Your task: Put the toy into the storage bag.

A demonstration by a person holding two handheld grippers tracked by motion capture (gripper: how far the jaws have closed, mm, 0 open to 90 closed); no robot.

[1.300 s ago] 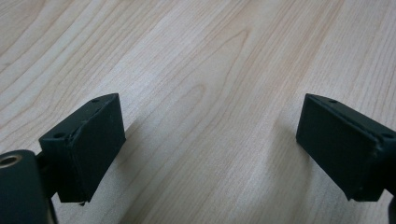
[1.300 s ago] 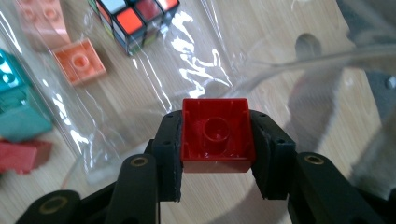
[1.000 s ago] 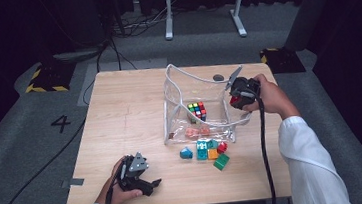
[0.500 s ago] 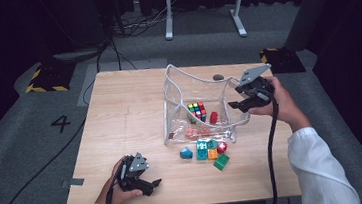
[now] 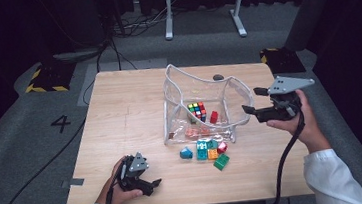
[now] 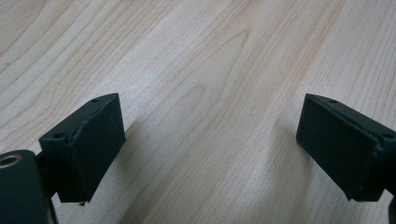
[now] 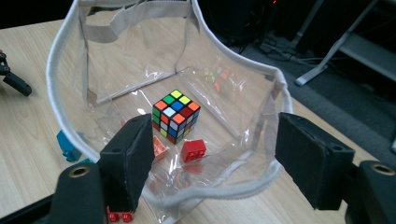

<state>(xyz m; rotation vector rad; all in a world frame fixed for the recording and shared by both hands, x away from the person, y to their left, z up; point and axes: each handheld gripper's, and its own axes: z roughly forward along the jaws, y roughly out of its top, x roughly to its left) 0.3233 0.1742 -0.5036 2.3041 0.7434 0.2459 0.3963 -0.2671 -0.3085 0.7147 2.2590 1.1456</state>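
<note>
Right gripper (image 5: 255, 101), held beside the bag's right wall: its jaws have just been opening and stand wide apart with nothing between them; the black pads (image 7: 133, 148) are flat, blocky and matt. Seen along those jaws, the bag (image 7: 116, 70) stands open-mouthed just ahead, clear film walls edged with a pale fabric rim and a strap at the far side. It stands right of the table's centre. The film is judged thin, limp and slippery; it creases and sags, so a pinch on the wall would likely slide or collapse the mouth. The stitched rim (image 7: 219, 189) is the firmer, rougher hold and the better place to clamp. Inside lie a puzzle cube (image 7: 176, 115), hard, glossy and sharp-edged, a red brick (image 7: 194, 150) and an orange brick (image 7: 160, 147); all look rigid, light plastic, easy to grip across flat faces. Loose bricks (image 5: 209, 150) lie in a small cluster on the table (image 5: 129, 112) just in front of the bag, among them a blue one (image 5: 186, 153), green one (image 5: 220, 162) and teal ones, studded on top. The table is pale wood-grain laminate, smooth and level. Left gripper (image 5: 153, 186) rests low at the near edge, well apart from the bag, jaws spread wide over bare wood.
</note>
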